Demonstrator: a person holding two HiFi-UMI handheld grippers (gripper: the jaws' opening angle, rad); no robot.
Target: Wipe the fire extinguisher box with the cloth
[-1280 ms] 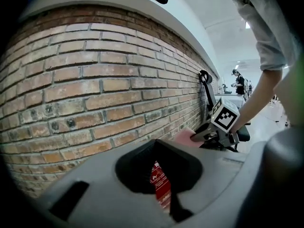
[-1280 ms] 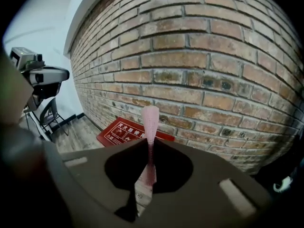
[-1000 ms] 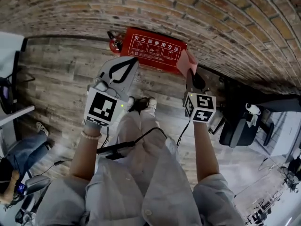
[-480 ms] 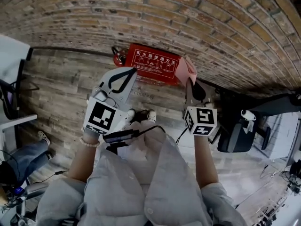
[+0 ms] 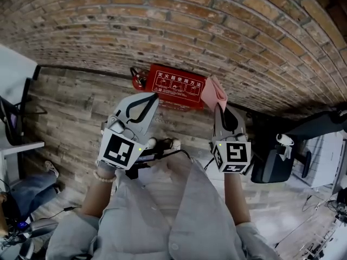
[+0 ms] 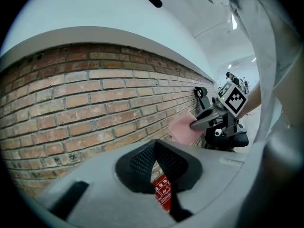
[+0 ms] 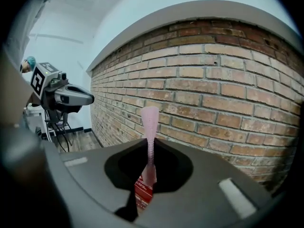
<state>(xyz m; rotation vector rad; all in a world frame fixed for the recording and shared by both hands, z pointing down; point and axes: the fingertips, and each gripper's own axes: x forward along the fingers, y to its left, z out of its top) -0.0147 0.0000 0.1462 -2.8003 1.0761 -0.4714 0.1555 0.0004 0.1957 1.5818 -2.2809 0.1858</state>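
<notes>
The red fire extinguisher box [image 5: 176,86] stands on the wood floor against the brick wall, with white print on its top. My right gripper [image 5: 219,108] is shut on a pink cloth [image 5: 214,93], which hangs in the air just off the box's right end. In the right gripper view the cloth [image 7: 150,122] stands up thin between the jaws, with the box [image 7: 142,194] showing below them. My left gripper [image 5: 152,96] hovers above the box's left half with its jaws closed and nothing in them. A strip of the box [image 6: 163,194] shows through them.
A red extinguisher with a black handle [image 5: 137,78] lies at the box's left end. A black office chair [image 5: 274,158] stands to the right. A white desk [image 5: 13,72] and a seated person's leg [image 5: 24,191] are on the left. The brick wall [image 5: 179,26] rises behind the box.
The head view has tipped up, showing more wall, and the box sits a little lower in it. Both grippers stay close to the box. The cloth is still held.
</notes>
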